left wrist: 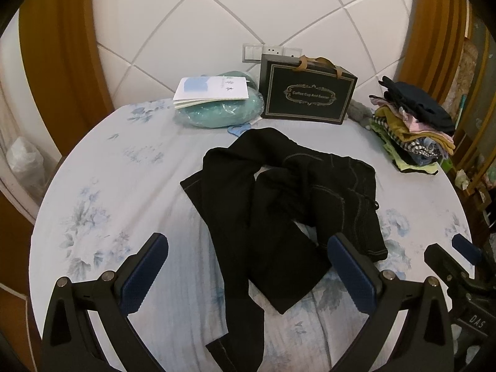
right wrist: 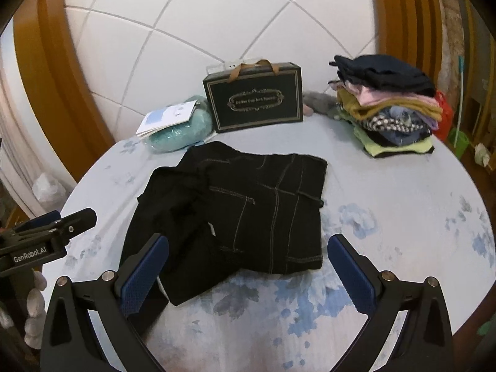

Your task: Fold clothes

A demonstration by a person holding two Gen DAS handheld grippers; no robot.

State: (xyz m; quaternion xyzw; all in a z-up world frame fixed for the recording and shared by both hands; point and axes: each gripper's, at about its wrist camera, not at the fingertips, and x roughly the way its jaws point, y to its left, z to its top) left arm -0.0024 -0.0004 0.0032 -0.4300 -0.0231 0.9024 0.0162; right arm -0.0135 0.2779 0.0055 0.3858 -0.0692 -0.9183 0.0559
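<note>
On the bed (left wrist: 130, 167), in the middle of the pale blue flowery sheet, we see the black pants (left wrist: 279, 204) lying crumpled, with light stitching along the seams. Our left claw (left wrist: 248, 272) is spread wide and holds nothing. Our right claw (right wrist: 248, 272) is spread wide too (nothing in it). From the left wrist view we see one long pant leg trailing toward us. From the right wrist view we see the flat pocket side instead. Behind sit a stiff dark box (right wrist: 254, 96) with handles, a soft green bundle (left wrist: 217, 111), and a stack of folded clothes (right wrist: 393, 114).
</note>
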